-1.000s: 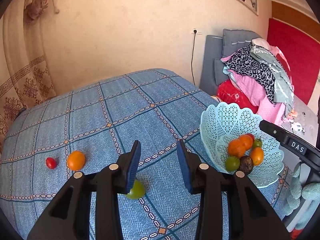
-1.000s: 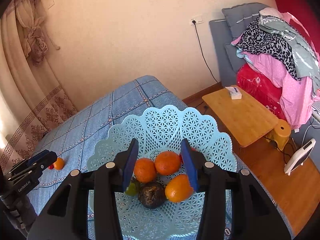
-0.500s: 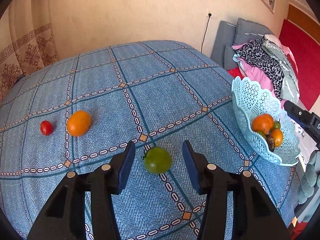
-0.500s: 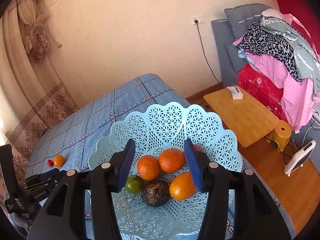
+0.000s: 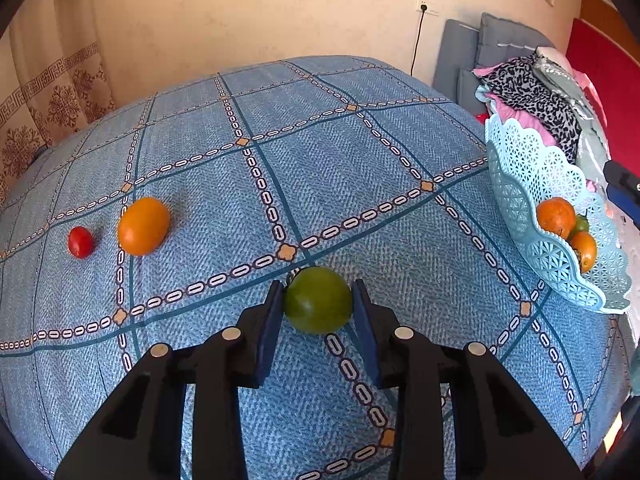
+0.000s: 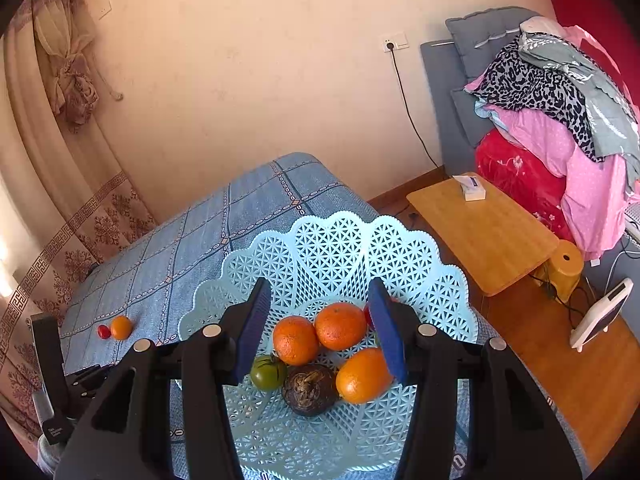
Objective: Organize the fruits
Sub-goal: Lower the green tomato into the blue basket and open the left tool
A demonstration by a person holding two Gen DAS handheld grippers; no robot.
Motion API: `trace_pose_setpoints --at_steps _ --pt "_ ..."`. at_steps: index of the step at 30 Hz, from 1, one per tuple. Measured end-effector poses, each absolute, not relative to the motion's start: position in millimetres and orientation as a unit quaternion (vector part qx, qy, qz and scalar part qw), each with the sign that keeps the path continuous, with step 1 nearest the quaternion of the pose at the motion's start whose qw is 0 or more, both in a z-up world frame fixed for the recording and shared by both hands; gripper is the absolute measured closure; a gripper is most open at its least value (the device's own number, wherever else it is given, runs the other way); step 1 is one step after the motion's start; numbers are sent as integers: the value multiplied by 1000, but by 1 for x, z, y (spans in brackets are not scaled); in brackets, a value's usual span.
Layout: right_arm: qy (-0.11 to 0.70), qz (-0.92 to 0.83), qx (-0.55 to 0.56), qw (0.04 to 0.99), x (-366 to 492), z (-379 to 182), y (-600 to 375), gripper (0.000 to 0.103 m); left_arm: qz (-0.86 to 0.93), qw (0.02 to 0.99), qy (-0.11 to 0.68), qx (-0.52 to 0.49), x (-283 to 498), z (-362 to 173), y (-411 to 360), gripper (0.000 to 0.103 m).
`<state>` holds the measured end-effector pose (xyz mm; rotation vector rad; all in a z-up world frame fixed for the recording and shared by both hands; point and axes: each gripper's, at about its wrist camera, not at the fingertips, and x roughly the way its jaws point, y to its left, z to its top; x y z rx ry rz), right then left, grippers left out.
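- We are closing our left gripper (image 5: 318, 312) on the round green tomato (image 5: 318, 300), left of the pale-blue lattice plastic basket (image 5: 532, 176), to carry it there.
- Our right gripper (image 6: 320, 336) hovers empty, jaws apart, over that basket.

Nothing here can be read for certain. The left gripper's handle (image 6: 56, 426), low beside the basket (image 6: 328, 248), carries a small white label, but its letters are too small to make out.
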<state>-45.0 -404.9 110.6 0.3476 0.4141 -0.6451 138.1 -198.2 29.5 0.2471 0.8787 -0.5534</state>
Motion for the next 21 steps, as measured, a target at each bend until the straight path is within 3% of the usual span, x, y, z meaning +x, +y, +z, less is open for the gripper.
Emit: trace_pose_setpoints --at_steps 13,21 --pt "192 -314 175 913 -51 115 -407 51 -338 868 345 112 101 91 -235 68" --pt "185 -313 180 914 -56 119 -410 51 -376 856 335 115 90 100 -278 68"
